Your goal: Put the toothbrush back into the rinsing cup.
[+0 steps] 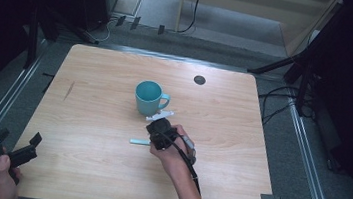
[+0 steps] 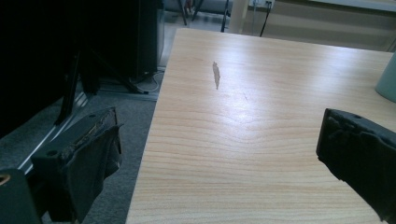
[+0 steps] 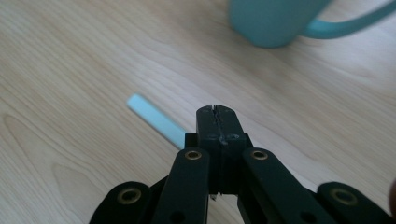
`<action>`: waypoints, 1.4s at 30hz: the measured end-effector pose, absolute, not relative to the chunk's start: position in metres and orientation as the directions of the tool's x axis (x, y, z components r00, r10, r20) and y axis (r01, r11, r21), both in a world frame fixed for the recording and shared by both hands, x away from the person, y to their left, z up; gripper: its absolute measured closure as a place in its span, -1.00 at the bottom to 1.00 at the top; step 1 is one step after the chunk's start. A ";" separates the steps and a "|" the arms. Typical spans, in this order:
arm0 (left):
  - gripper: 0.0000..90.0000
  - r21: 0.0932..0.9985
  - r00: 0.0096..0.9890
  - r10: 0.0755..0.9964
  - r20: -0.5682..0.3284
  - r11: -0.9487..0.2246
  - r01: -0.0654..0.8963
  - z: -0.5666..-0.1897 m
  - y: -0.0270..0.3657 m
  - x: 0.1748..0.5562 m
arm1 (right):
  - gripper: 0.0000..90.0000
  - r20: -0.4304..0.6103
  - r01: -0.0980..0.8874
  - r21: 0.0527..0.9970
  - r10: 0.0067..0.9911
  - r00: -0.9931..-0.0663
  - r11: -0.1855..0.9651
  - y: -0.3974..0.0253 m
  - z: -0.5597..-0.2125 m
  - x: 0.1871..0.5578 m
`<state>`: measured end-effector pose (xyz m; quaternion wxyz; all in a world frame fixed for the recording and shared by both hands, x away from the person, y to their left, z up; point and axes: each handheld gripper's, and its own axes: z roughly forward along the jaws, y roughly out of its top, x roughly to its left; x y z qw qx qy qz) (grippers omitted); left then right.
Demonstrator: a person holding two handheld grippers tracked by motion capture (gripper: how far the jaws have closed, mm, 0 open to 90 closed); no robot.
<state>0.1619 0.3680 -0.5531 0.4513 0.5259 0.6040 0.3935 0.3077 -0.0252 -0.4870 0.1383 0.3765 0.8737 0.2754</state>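
A teal mug point(image 1: 149, 96) stands upright near the middle of the wooden table point(image 1: 221, 135), its handle to the right. A short pale blue stick point(image 1: 138, 141) lies flat on the wood in front of it. My right gripper point(image 1: 152, 139) is just right of the stick. In the right gripper view its jaws point(image 3: 215, 109) are pressed together and cover the stick's point(image 3: 154, 119) near end; the stick runs off to their left, and the mug point(image 3: 271, 21) is beyond. My left gripper point(image 1: 19, 138) hovers at the table's front left corner, open with nothing between its fingers point(image 2: 222, 123).
A round grey grommet point(image 1: 199, 79) sits at the back of the table and a dark scratch point(image 2: 216, 74) marks its left side. A grey tape patch point(image 1: 266, 197) is near the front right corner. Black stand legs point(image 1: 279, 66) and cables stand around the table on the floor.
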 end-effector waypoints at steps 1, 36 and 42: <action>-0.99 0.950 -0.039 0.991 -0.131 0.137 0.280 -0.553 0.368 0.162 | 1.00 -0.034 0.582 0.585 0.734 -0.678 0.565 -0.025 -0.487 0.308; -0.99 0.955 -0.007 0.995 -0.104 0.102 0.279 -0.553 0.364 0.161 | 1.00 0.019 0.528 0.489 0.596 -0.802 0.694 -0.005 -0.523 0.279; -0.99 0.955 -0.009 0.995 -0.104 0.103 0.278 -0.553 0.364 0.161 | 1.00 0.028 0.523 0.491 0.587 -0.809 0.697 -0.037 -0.523 0.257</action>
